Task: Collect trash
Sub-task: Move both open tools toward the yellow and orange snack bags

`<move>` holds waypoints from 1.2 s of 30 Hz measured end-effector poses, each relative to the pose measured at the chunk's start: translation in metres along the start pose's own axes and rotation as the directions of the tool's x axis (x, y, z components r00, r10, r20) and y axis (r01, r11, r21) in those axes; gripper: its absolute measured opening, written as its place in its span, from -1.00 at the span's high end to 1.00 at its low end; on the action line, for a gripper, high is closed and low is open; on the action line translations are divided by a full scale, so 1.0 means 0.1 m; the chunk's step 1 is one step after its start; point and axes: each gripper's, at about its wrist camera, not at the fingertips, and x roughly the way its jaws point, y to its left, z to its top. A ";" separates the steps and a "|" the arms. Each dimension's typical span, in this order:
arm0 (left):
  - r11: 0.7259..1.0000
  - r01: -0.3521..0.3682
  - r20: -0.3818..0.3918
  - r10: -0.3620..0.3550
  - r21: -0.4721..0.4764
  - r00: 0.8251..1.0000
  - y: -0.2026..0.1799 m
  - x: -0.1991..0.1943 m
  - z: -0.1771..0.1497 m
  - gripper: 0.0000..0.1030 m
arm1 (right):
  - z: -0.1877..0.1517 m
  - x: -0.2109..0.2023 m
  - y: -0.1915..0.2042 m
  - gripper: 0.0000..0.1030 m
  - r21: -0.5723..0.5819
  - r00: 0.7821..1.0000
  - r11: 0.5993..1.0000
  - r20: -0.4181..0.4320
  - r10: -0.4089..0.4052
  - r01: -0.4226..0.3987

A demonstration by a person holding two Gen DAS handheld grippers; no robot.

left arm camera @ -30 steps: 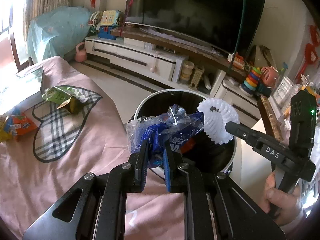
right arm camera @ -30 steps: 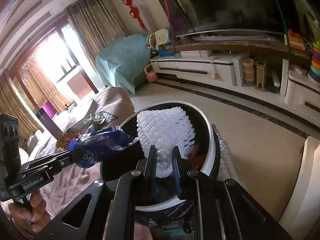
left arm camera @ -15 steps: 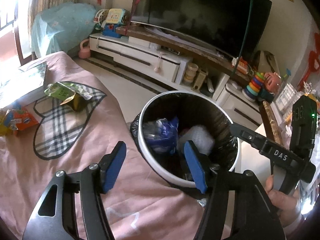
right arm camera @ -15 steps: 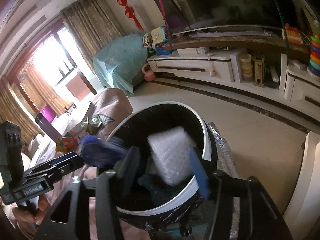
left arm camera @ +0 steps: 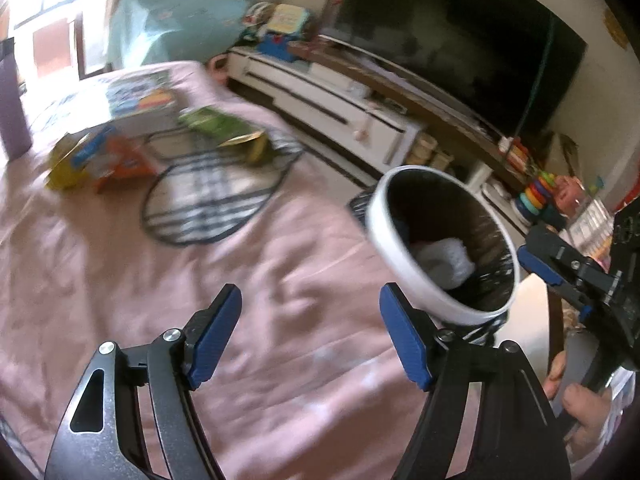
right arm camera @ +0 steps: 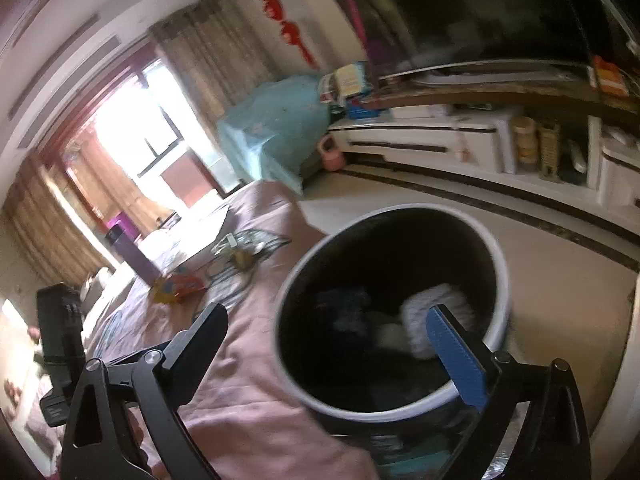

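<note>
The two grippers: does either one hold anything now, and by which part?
Nothing is held. The left gripper and right gripper are open and empty; their jaws have just been opening.

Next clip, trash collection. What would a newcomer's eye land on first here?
Probably the white-rimmed trash bin beside the pink-covered bed, black-lined, with white foam netting lying inside. Next, both grippers: the left gripper over the bedspread and the right gripper at the bin have just been opening, with nothing between their jaws. Farther up the bed lie a green wrapper and an orange packet, not yet collected.
</note>
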 end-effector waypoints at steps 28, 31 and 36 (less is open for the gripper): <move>0.945 -0.207 0.039 0.224 -0.253 0.974 1.75 -0.54 -0.23 -0.43 | -0.53 1.18 1.54 -0.96 -0.196 0.954 0.957 -0.252 0.162 -0.215; 0.944 -0.211 0.045 0.229 -0.253 0.972 1.81 -0.54 -0.17 -0.43 | -0.50 1.27 1.61 -0.96 -0.192 0.955 0.960 -0.253 0.154 -0.206; 0.943 -0.217 0.051 0.237 -0.251 0.970 1.89 -0.49 -0.04 -0.43 | -0.44 1.38 1.72 -0.95 -0.204 0.958 0.956 -0.240 0.157 -0.208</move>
